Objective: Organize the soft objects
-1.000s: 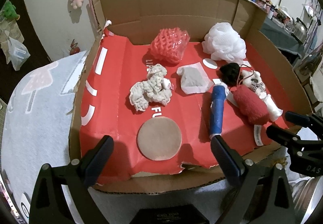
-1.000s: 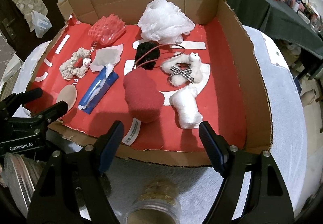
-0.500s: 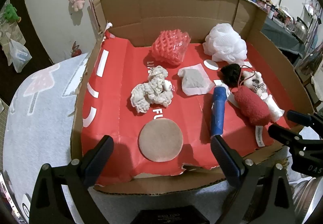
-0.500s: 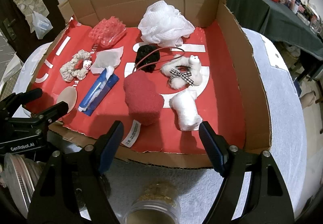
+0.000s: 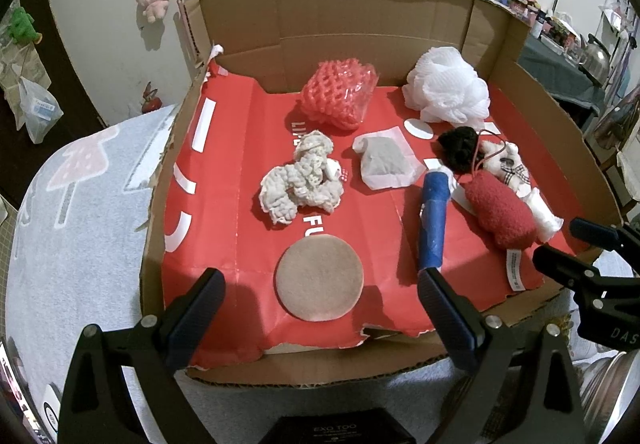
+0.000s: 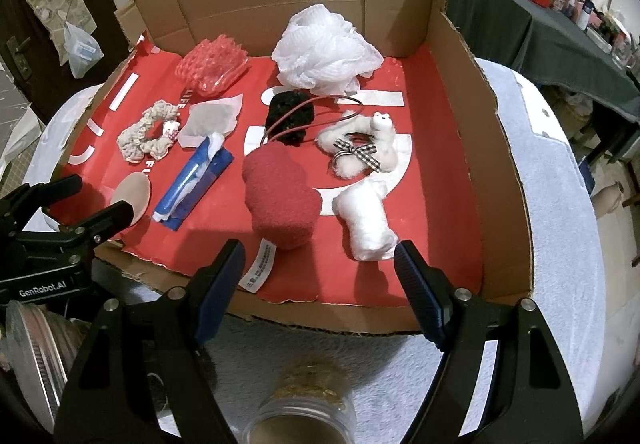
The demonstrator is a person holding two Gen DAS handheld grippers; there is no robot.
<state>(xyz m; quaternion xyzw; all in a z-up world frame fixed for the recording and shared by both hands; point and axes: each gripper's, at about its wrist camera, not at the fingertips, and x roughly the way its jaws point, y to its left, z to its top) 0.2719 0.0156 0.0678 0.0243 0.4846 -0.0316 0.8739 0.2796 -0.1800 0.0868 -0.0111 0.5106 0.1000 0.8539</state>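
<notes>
A pale blanket (image 5: 80, 228) covered the surface, and on it sat an open cardboard box (image 5: 360, 15) with a red liner (image 5: 236, 147). You held your left gripper (image 5: 320, 308) at the box's near edge, jaws wide and empty, with a tan round pad (image 5: 320, 276) lying between the fingers. Your right gripper (image 6: 320, 276) also stood wide with nothing gripped. Just beyond it lay a red plush (image 6: 280, 199) and a white roll (image 6: 366, 222). Farther back were a white mesh pouf (image 6: 324, 51), a pink net (image 5: 340, 91), a cream scrunchie (image 5: 300, 179) and a blue pack (image 5: 432, 219).
</notes>
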